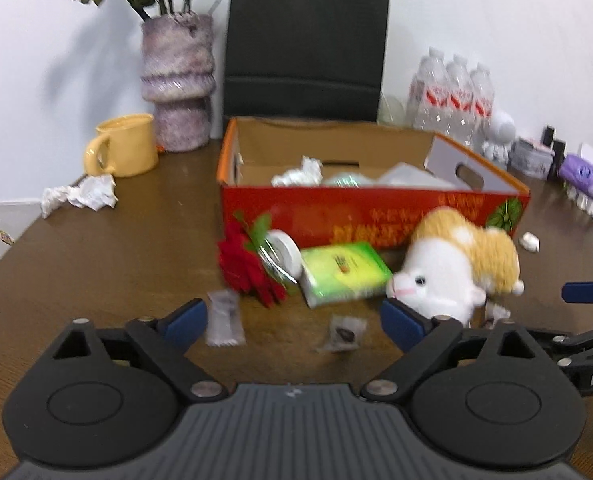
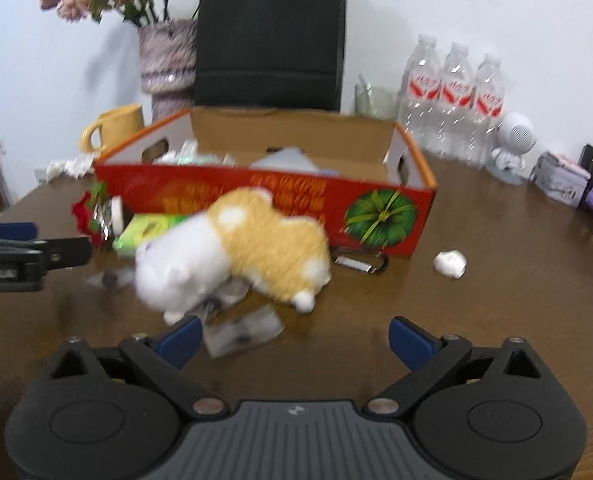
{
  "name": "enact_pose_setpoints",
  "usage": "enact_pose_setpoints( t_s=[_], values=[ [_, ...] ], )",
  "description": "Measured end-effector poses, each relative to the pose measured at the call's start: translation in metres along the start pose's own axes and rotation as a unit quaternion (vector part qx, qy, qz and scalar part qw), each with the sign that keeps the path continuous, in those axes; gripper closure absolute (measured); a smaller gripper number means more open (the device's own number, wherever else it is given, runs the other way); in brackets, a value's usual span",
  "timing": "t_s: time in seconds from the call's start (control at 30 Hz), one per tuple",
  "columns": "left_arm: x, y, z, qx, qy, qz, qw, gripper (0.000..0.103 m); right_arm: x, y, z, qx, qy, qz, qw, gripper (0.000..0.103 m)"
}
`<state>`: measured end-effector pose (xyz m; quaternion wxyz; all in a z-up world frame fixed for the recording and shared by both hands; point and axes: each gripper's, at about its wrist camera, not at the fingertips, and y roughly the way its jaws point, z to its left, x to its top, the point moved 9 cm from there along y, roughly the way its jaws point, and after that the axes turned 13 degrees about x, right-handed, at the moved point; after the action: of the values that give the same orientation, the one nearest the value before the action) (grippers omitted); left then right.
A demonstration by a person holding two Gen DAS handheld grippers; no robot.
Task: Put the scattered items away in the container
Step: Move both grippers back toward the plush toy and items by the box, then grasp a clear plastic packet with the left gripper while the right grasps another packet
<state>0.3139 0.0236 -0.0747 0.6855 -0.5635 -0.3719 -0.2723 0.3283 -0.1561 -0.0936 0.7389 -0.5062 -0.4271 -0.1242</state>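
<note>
An open red cardboard box (image 1: 336, 216) (image 2: 256, 196) stands mid-table with crumpled paper and wrappers inside. In front of it lie a white-and-tan plush toy (image 1: 452, 264) (image 2: 236, 252), a green tissue pack (image 1: 344, 274), a red rose (image 1: 244, 264) and a white tape roll (image 1: 286, 250). My left gripper (image 1: 296, 320) is open low over the table, with a clear sachet (image 1: 224, 322) and a small dark packet (image 1: 342, 334) just ahead of it. My right gripper (image 2: 296, 338) is open close before the plush, another sachet (image 2: 244, 334) beside its left finger.
Crumpled paper (image 1: 80, 196) lies at the left by a yellow mug (image 1: 124, 146). A white wad (image 2: 450, 264) and a metal clip (image 2: 360, 264) lie right of the box. A vase (image 1: 178, 84), a black bag (image 1: 304, 40) and water bottles (image 2: 452, 100) line the wall.
</note>
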Motion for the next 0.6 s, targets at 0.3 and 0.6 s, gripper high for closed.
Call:
enact_pose_setpoints(
  t_s=[0.3,0.6],
  values=[
    [-0.01,0.019,-0.013,0.001,0.012,0.026,0.9996,0.048,0.002,0.019,0.004,0.014,0.008,0.007,1.0,0.037],
    [-0.014,0.011,-0.019,-0.019,0.028,0.009,0.9994,0.08,-0.002,0.015,0.01,0.035,0.001,-0.002,0.999,0.064]
  ],
)
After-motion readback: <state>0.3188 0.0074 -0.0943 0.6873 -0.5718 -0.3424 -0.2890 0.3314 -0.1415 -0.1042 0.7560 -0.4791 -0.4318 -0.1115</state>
